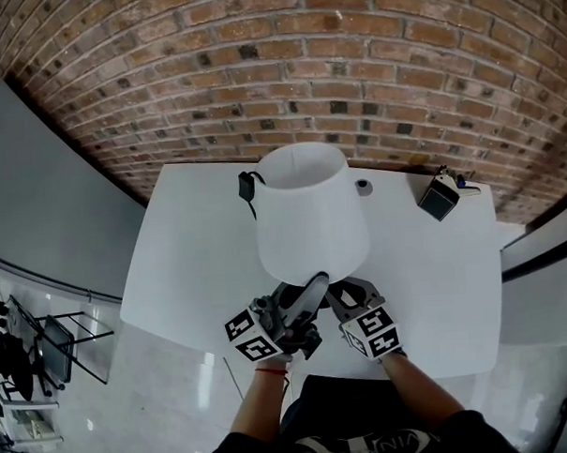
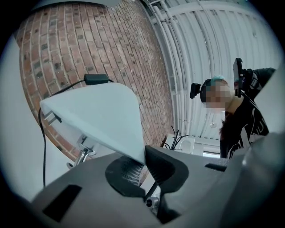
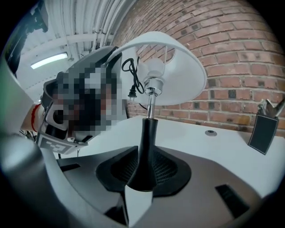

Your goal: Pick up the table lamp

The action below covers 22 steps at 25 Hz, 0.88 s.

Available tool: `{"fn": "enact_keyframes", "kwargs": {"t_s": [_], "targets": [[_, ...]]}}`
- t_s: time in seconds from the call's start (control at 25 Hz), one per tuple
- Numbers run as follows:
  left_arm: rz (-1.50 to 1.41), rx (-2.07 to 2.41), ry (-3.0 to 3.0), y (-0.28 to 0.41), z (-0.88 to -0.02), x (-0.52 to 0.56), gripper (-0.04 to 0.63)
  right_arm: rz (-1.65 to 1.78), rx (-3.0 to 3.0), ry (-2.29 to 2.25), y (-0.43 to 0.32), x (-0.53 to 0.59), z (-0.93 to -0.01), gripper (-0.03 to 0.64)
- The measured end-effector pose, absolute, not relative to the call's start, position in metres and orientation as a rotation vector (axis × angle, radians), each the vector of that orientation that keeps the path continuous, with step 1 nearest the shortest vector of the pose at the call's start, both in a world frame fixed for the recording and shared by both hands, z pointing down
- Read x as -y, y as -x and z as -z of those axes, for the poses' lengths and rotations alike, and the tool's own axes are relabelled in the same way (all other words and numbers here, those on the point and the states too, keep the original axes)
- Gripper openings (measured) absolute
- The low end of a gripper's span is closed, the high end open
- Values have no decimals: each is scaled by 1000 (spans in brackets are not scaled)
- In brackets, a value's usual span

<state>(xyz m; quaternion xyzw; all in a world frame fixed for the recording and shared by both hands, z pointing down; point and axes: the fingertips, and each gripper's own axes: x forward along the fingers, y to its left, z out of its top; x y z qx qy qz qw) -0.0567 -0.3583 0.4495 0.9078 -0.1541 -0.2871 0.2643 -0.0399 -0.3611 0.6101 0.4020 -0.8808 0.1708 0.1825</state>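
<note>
A table lamp with a white shade (image 1: 311, 210) stands on the white table (image 1: 191, 262), just beyond both grippers. My left gripper (image 1: 312, 287) reaches up from the lower left and is shut on the shade's lower rim. In the left gripper view that rim (image 2: 98, 116) runs down between the pads of the left gripper (image 2: 143, 162). My right gripper (image 1: 340, 295) sits to its right, under the shade. In the right gripper view the lamp's black stem (image 3: 148, 142) rises between the pads of the right gripper (image 3: 140, 180), which stand open around it. Its chrome neck and bulb (image 3: 153, 73) show under the shade.
The lamp's black cord and plug (image 1: 247, 185) lie at the table's back left. A small round fitting (image 1: 362, 185) and a dark box (image 1: 440, 197) sit at the back near the brick wall (image 1: 352, 68). The table's front edge is close under my hands. A metal rack (image 1: 54, 348) stands on the floor, left.
</note>
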Motion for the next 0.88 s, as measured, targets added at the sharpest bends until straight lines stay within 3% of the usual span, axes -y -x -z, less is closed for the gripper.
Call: {"fn": "enact_keyframes", "kwargs": {"t_s": [0.4,0.88], "targets": [[814,457,-2421,69,-448,378,18,-544,2420,-1093,60,390,-623,146],[841,475,-2403,77,-448,383,18,-550,2347,-1077,75,403,-635,153]]}}
